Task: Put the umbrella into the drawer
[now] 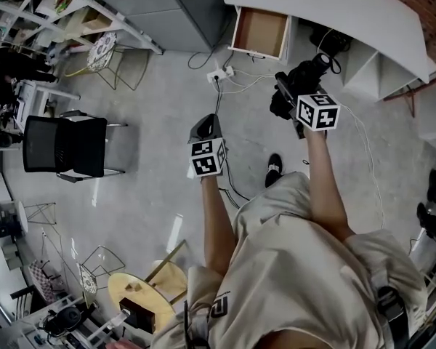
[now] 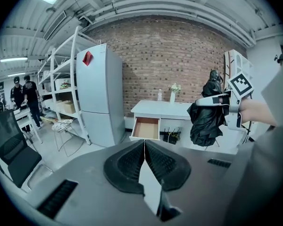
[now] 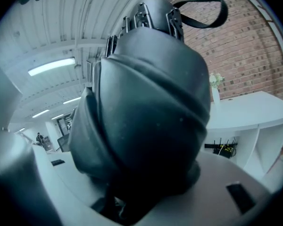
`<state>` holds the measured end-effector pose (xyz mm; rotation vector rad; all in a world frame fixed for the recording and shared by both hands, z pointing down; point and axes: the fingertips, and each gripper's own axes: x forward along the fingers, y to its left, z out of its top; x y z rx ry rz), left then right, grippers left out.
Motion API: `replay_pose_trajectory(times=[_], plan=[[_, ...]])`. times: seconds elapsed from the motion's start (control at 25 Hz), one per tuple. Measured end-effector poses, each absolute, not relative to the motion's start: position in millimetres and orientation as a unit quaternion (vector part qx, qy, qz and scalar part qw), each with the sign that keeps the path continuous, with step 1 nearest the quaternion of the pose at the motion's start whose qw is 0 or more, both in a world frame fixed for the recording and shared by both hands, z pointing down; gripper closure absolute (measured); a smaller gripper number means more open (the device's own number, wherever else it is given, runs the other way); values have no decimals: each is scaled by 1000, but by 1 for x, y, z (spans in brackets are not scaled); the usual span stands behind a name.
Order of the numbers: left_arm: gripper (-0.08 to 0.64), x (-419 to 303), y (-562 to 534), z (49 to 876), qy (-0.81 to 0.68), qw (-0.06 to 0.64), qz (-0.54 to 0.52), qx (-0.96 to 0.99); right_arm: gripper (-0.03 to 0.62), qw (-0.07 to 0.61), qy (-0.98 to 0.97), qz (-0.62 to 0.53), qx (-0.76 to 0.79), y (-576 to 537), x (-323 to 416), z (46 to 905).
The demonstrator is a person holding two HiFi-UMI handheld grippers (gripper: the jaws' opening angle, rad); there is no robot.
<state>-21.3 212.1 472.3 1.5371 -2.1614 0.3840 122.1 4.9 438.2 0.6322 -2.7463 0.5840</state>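
Right gripper (image 1: 296, 97) is clamped on the folded umbrella (image 1: 299, 78). The bundle fills that gripper's own view and the jaws are buried in fabric at its lower end, so the grip looks firm. The umbrella is in the air in front of the desk (image 1: 349, 9), to the right of the drawer (image 1: 260, 33) and not yet over it. The strap (image 3: 203, 7) loops free at the far end.

Left gripper (image 1: 208, 129): jaw tips pressed together, nothing between them. It's held out front, well apart from the umbrella. My guess is it's parked there to stay out of the way.

The drawer is already pulled out and its tray is bare, so no opening step is needed, which probably explains the idle left. The person stands back from the desk with both arms forward.

Judgement: carry phase, roughly midway. The next move needs a shift left and down over the opening. Risk: the loose fabric looks bulky for the drawer and may snag the rim or hang over the front.
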Motion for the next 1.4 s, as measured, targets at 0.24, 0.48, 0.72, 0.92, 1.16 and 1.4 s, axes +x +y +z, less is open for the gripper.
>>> replay_pose_trajectory(times=[0.24, 0.48, 0.72, 0.92, 1.16, 1.4], plan=[[549, -44, 185, 464, -784, 212, 132, 568, 314, 125, -950, 179, 225, -10, 112, 427], [549, -40, 154, 455, -771, 202, 123, 592, 314, 128, -947, 174, 240, -23, 121, 422], [549, -33, 145, 458, -755, 204, 138, 607, 314, 134, -943, 178, 246, -26, 128, 429], [549, -48, 145, 466, -768, 221, 103, 593, 314, 147, -943, 168, 245, -28, 126, 437], [549, -58, 140, 479, -772, 252, 72, 579, 314, 147, -943, 170, 244, -32, 115, 437], [549, -81, 121, 480, -768, 256, 74, 582, 314, 151, -940, 176, 253, -51, 89, 440]])
